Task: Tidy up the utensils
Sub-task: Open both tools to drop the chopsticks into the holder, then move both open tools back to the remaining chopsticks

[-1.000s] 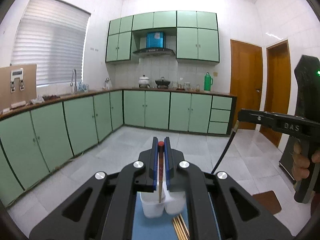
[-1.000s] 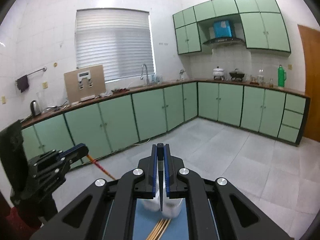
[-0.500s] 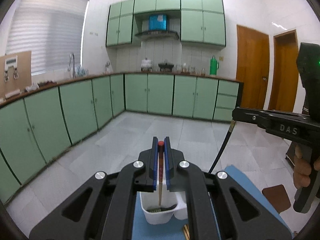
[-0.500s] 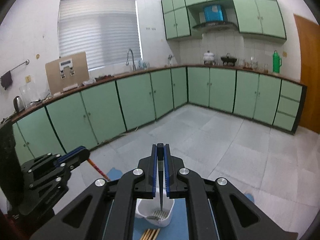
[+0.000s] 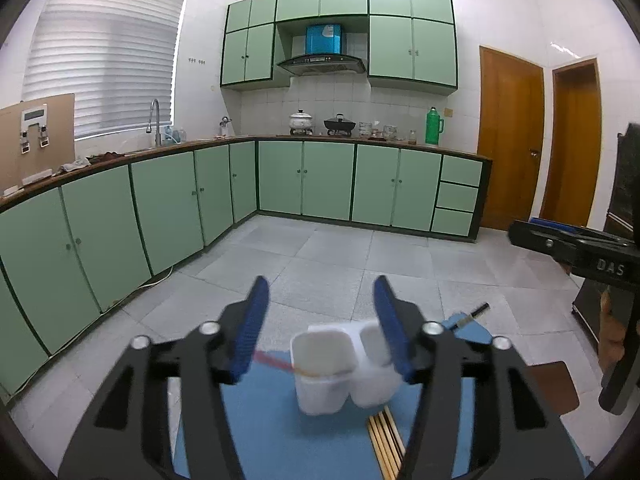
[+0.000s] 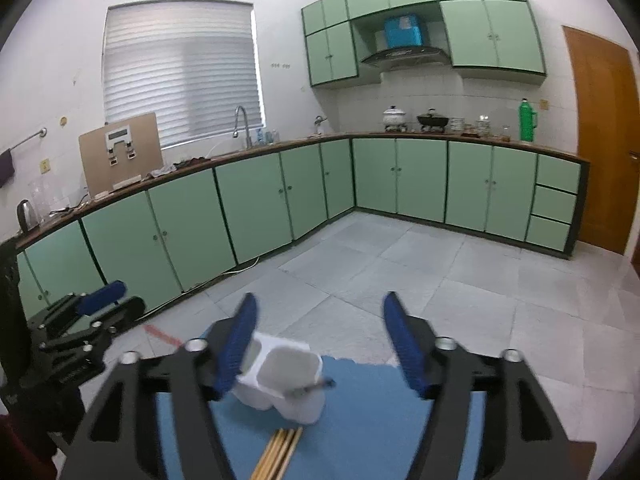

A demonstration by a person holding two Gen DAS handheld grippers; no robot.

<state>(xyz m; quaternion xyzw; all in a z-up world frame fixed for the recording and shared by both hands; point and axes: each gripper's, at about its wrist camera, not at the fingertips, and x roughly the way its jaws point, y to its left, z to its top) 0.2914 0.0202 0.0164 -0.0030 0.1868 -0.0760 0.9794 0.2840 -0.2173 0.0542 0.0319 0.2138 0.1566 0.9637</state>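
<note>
A white two-compartment utensil holder [image 5: 342, 368] stands on a blue mat [image 5: 280, 432]; it also shows in the right wrist view [image 6: 282, 380]. A red-tipped chopstick [image 5: 276, 362] leans out of its left compartment. A dark-handled utensil [image 5: 470, 316] leans out of the right compartment, also seen in the right wrist view [image 6: 316, 386]. My left gripper [image 5: 320, 320] is open and empty just above the holder. My right gripper [image 6: 320, 336] is open and empty above it too.
A bundle of wooden chopsticks [image 5: 386, 440] lies on the mat in front of the holder, also in the right wrist view [image 6: 280, 454]. A brown pad [image 5: 556, 384] lies at the right. Green kitchen cabinets [image 5: 168, 204] and a tiled floor lie beyond.
Both grippers have opened and let go: the red-tipped chopstick and the dark-handled utensil now rest in the holder. Both grippers have lifted back a little.
</note>
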